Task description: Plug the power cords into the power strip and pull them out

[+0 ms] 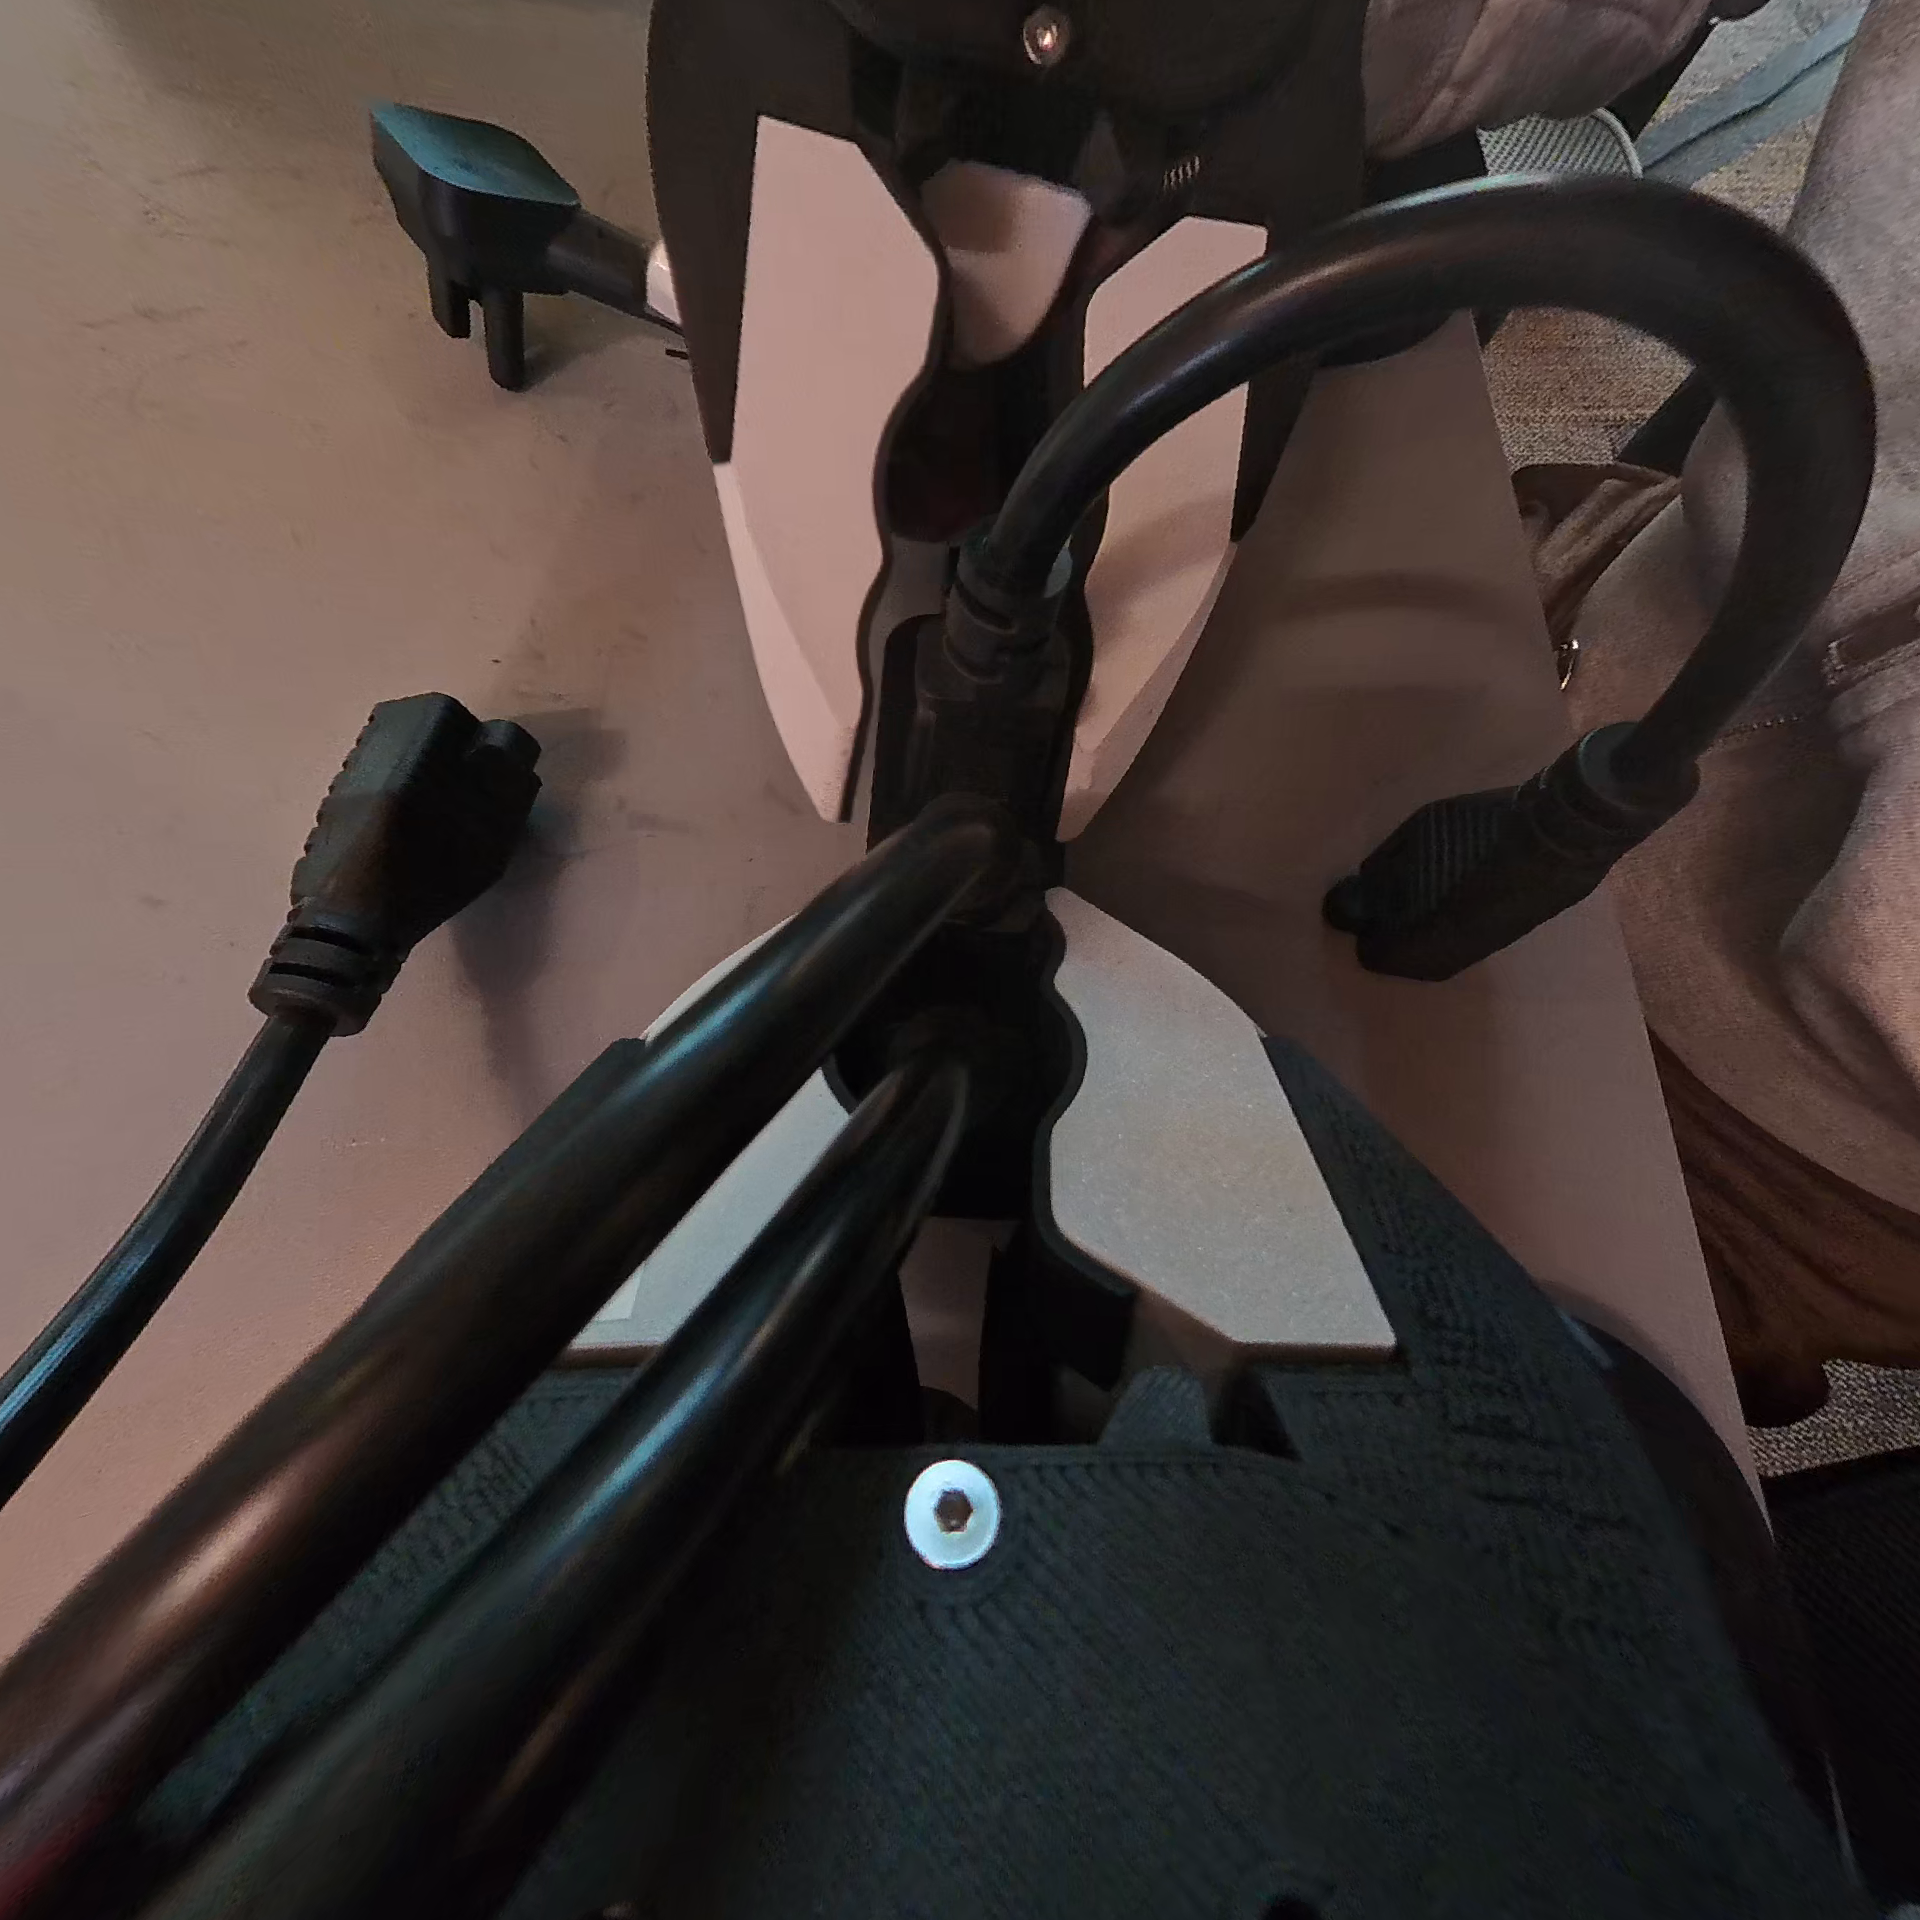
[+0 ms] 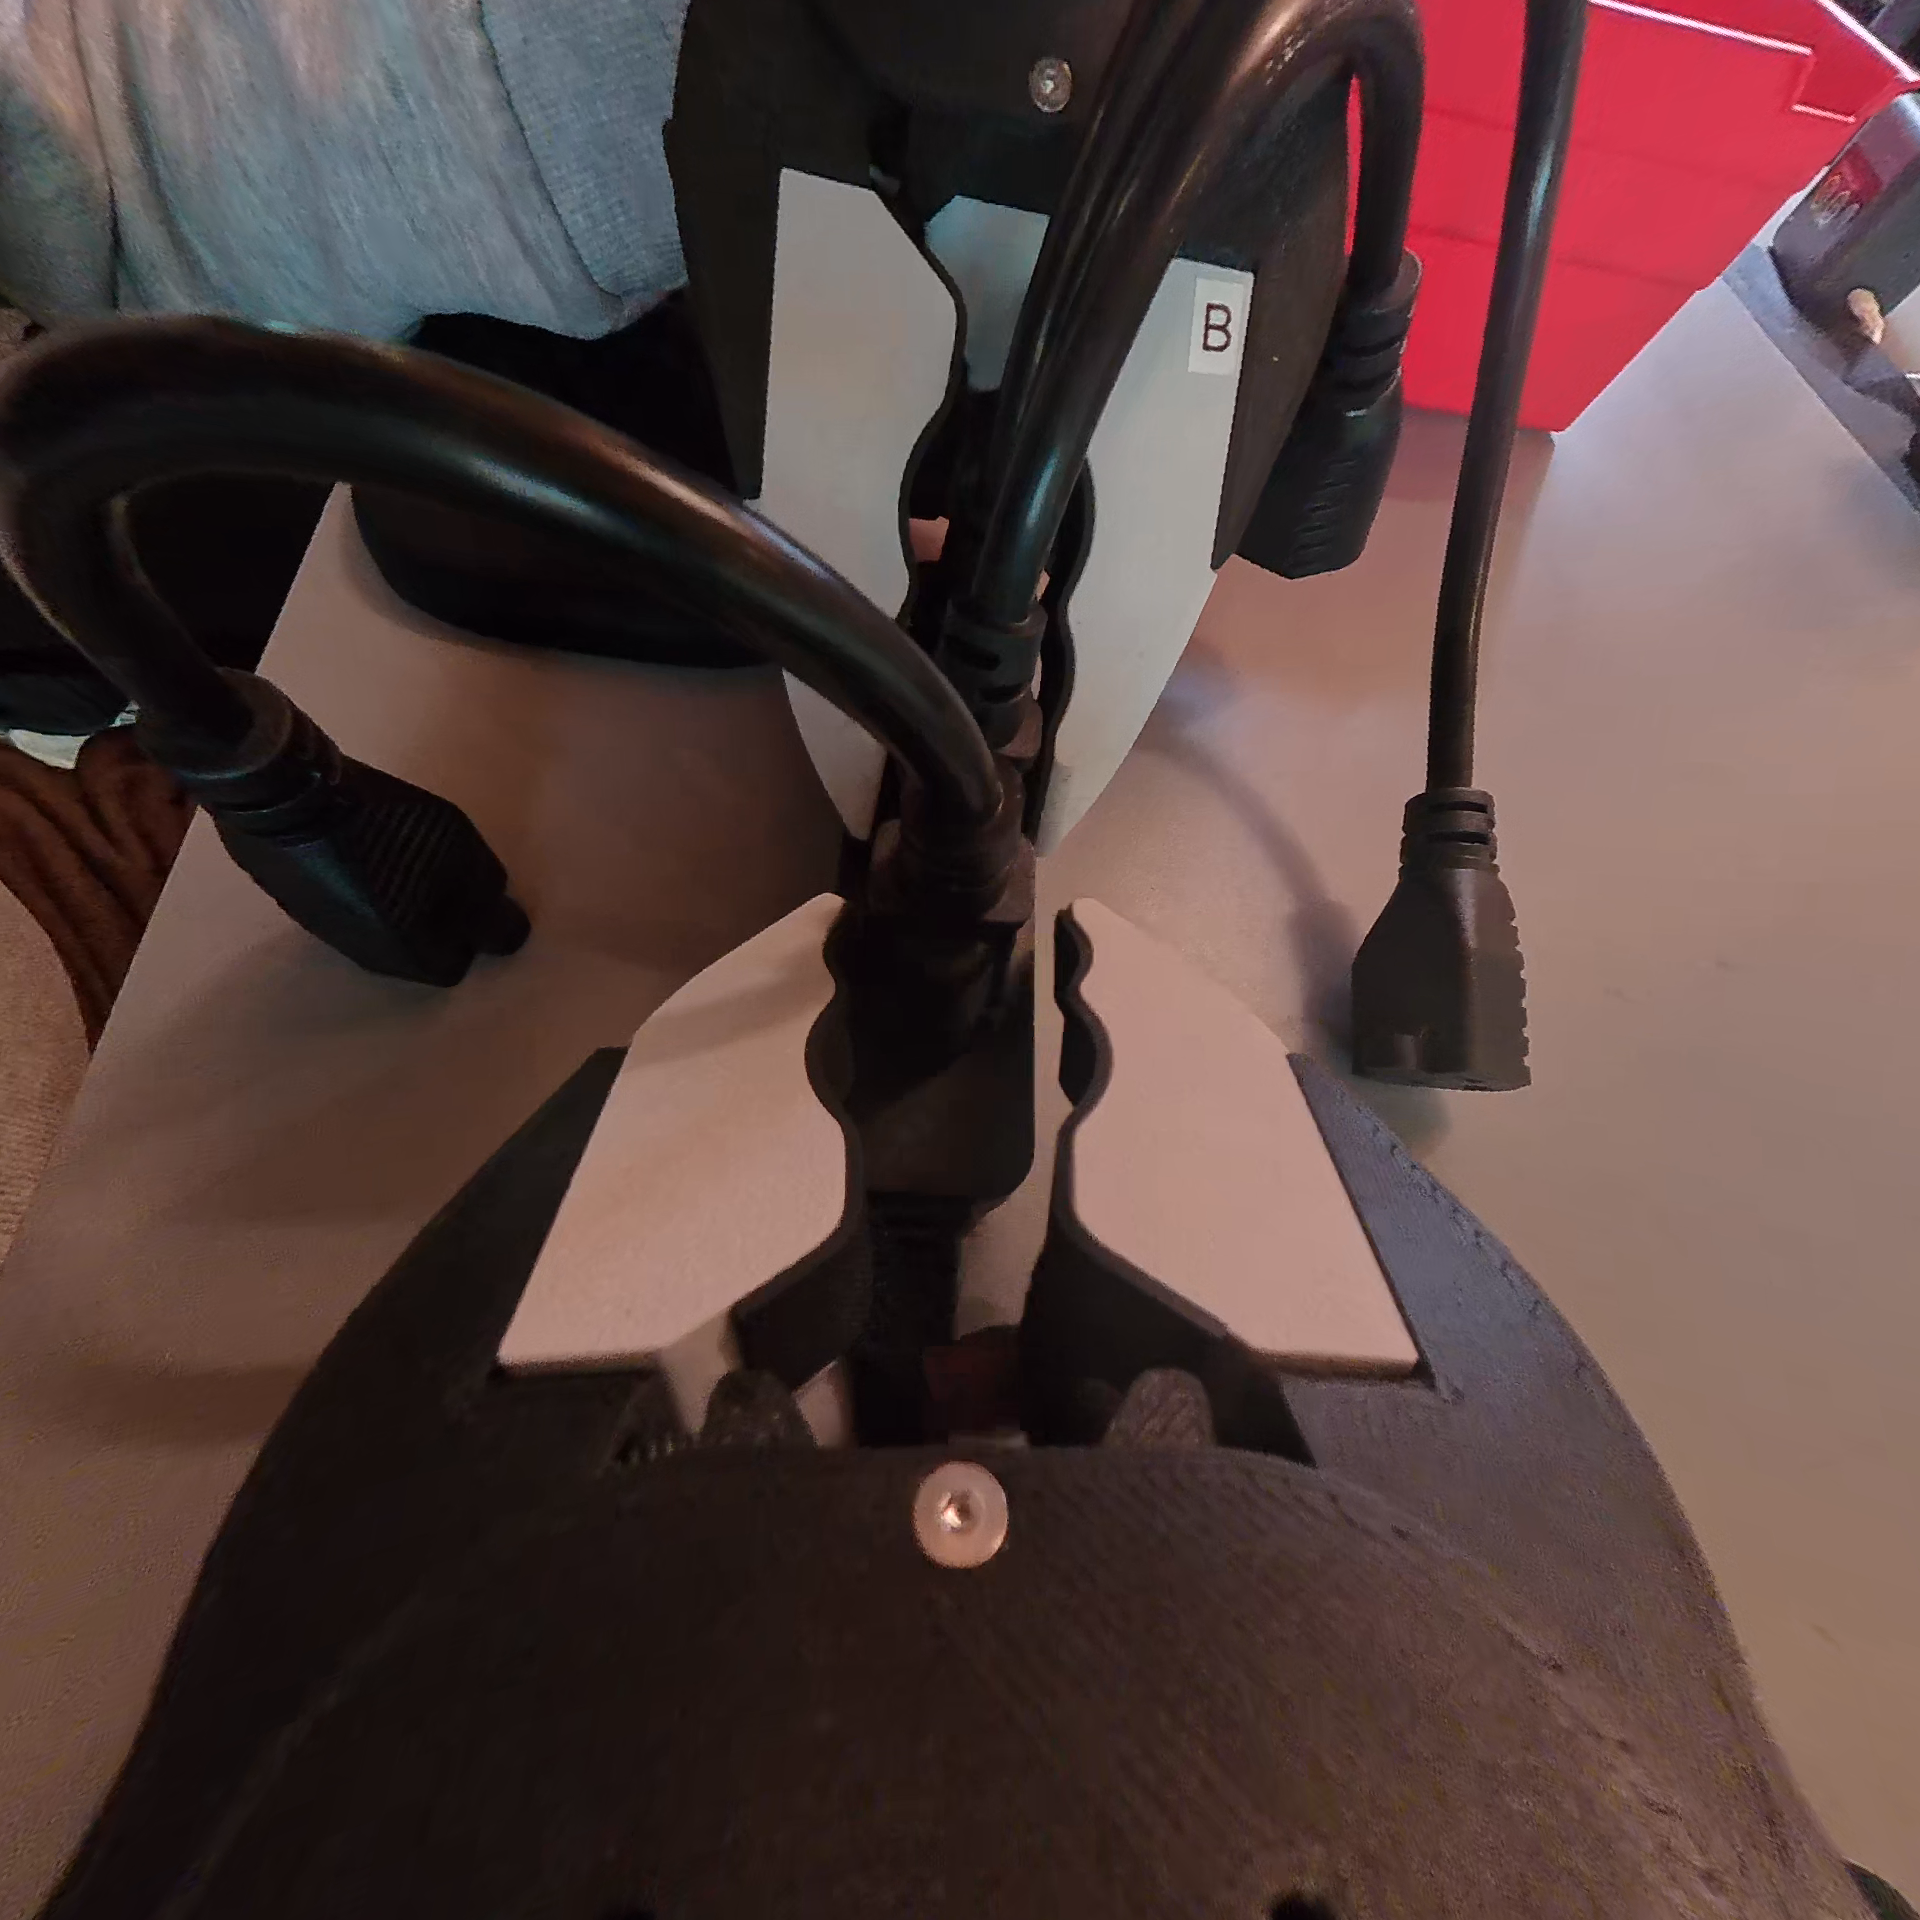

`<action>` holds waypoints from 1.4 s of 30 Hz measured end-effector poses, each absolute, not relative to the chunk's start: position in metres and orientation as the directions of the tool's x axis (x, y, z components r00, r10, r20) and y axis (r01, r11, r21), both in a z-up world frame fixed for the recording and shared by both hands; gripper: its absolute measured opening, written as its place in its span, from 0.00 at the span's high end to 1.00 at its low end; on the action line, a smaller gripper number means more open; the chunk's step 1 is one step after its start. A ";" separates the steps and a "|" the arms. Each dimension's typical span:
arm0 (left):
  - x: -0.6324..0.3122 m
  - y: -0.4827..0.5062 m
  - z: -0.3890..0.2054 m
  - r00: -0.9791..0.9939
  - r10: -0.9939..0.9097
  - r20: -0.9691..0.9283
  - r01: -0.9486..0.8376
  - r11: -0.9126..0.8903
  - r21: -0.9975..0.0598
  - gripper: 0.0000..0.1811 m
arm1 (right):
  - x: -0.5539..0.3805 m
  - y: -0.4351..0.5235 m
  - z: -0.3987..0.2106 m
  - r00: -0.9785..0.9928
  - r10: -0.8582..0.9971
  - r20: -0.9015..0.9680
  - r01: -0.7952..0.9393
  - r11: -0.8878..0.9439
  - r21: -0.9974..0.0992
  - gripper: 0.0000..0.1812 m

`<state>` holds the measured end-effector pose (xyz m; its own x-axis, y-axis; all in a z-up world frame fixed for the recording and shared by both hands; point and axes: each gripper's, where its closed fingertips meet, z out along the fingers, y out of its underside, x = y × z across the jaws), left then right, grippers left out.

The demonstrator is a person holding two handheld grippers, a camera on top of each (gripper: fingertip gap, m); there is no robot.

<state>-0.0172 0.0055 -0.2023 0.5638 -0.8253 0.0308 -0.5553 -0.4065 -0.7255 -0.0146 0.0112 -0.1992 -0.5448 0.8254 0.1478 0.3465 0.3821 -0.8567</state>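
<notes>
Black, thick rubbery cords [image 2: 582, 499] looked stiff and springy, arching up on their own, so grabbing the hard moulded plug body beats grabbing the cable. Both sets of fingers faced each other over the worktop [image 1: 208, 520]. The right gripper [image 2: 951, 1049] was nearly closed on a plug [image 2: 935, 1122], and the left gripper [image 1: 997, 1049] looked clamped on another plug [image 1: 987, 1101], though the cables hid most of it. I counted three loose connector ends lying on the worktop in the left view. Couldn't spot the power strip anywhere.
</notes>
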 end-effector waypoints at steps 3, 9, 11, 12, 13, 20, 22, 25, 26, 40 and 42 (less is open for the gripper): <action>-0.017 0.006 -0.202 0.563 -0.826 0.028 -0.557 -0.405 -0.725 0.85 | -0.014 0.010 -0.199 -0.552 0.822 0.142 0.345 0.380 -0.859 0.80; -0.018 0.007 -0.202 0.563 -0.826 0.010 -0.565 -0.394 -0.725 0.84 | -0.013 0.008 -0.200 -0.570 0.811 0.135 0.345 0.384 -0.856 0.84; -0.019 0.006 -0.206 0.563 -0.826 0.002 -0.582 -0.398 -0.709 0.83 | -0.013 0.008 -0.200 -0.570 0.811 0.134 0.345 0.384 -0.856 0.84; -0.017 0.006 -0.205 0.558 -0.830 0.011 -0.576 -0.397 -0.715 0.83 | -0.013 0.008 -0.200 -0.569 0.811 0.136 0.344 0.386 -0.856 0.84; -0.017 0.005 -0.206 0.556 -0.831 0.012 -0.579 -0.398 -0.712 0.83 | -0.013 0.008 -0.200 -0.569 0.811 0.138 0.343 0.387 -0.856 0.84; -0.018 0.006 -0.206 0.560 -0.828 0.002 -0.583 -0.396 -0.710 0.84 | -0.013 0.008 -0.200 -0.569 0.811 0.137 0.344 0.386 -0.856 0.84; -0.018 0.006 -0.206 0.558 -0.830 0.000 -0.585 -0.394 -0.709 0.84 | -0.013 0.008 -0.200 -0.569 0.811 0.138 0.343 0.387 -0.856 0.84; -0.018 0.006 -0.205 0.560 -0.828 0.002 -0.583 -0.396 -0.709 0.83 | -0.013 0.008 -0.200 -0.568 0.811 0.140 0.343 0.388 -0.855 0.84; -0.018 0.005 -0.206 0.560 -0.828 0.000 -0.586 -0.396 -0.707 0.83 | -0.013 0.008 -0.200 -0.568 0.811 0.140 0.343 0.388 -0.855 0.84; -0.019 0.005 -0.206 0.556 -0.831 0.002 -0.584 -0.393 -0.710 0.85 | -0.013 0.008 -0.200 -0.568 0.811 0.143 0.343 0.390 -0.855 0.84; -0.018 0.005 -0.206 0.554 -0.832 0.004 -0.584 -0.393 -0.710 0.85 | -0.013 0.008 -0.200 -0.569 0.810 0.142 0.342 0.391 -0.855 0.84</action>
